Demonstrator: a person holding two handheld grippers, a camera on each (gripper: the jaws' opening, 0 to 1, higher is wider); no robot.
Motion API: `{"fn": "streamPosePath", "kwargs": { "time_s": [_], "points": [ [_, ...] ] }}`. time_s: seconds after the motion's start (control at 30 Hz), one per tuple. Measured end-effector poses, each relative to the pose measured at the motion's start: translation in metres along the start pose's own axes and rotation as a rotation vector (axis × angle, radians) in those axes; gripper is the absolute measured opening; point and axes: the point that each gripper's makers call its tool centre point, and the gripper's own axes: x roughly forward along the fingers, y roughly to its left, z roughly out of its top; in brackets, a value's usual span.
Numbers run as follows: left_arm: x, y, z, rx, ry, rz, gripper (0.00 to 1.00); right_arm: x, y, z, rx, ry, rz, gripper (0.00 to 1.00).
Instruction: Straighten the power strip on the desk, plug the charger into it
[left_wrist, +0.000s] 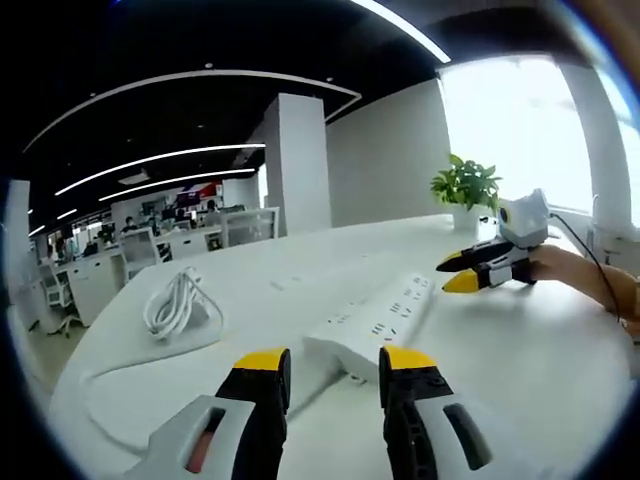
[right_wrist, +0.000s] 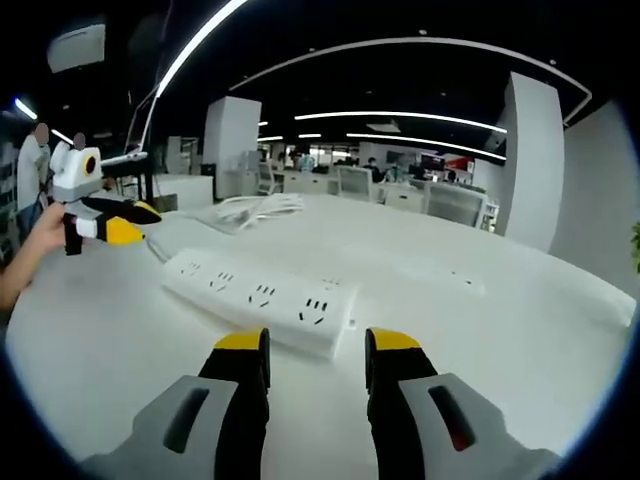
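White power strip (left_wrist: 372, 325) lying flat on the white desk (left_wrist: 520, 370), long axis running away from the left gripper (left_wrist: 334, 362), near end just ahead of and between its 2 yellow-tipped jaws, not touched. Jaws of that gripper set well apart, holding nothing. In the right gripper view, the same power strip (right_wrist: 262, 297) crosswise just beyond the right gripper (right_wrist: 317, 347), several socket groups facing up, its near end close to the gap between the jaws; jaws spread wide here too, nothing between them. Coiled white cable with the charger (left_wrist: 178, 305) resting on the desk to the left of the strip in the left gripper view, well apart from it; seen again far back in the right gripper view as a white bundle (right_wrist: 252, 208). No brand name or printed writing legible on the strip or charger at this size. Opposite gripper in each view held above the desk by a hand (right_wrist: 45, 233), its tips close together. Potted plant (left_wrist: 466, 190) standing at the far desk edge by the window.
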Motion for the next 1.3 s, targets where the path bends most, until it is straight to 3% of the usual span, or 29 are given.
{"fn": "streamPosePath", "kwargs": {
  "time_s": [0.27, 0.77, 1.3],
  "points": [
    [0.005, -0.013, -0.008, -0.011, 0.0, -0.04, 0.31, 0.005, -0.008, -0.005, 0.022, 0.008, 0.002, 0.35],
    [0.019, -0.029, -0.027, -0.007, 0.045, -0.102, 0.31, 0.017, 0.001, -0.008, 0.012, 0.019, 0.048, 0.31],
    [0.03, -0.036, -0.033, 0.0, 0.059, -0.107, 0.31, 0.021, 0.004, -0.011, 0.056, 0.006, 0.075, 0.3]
  ]
}}
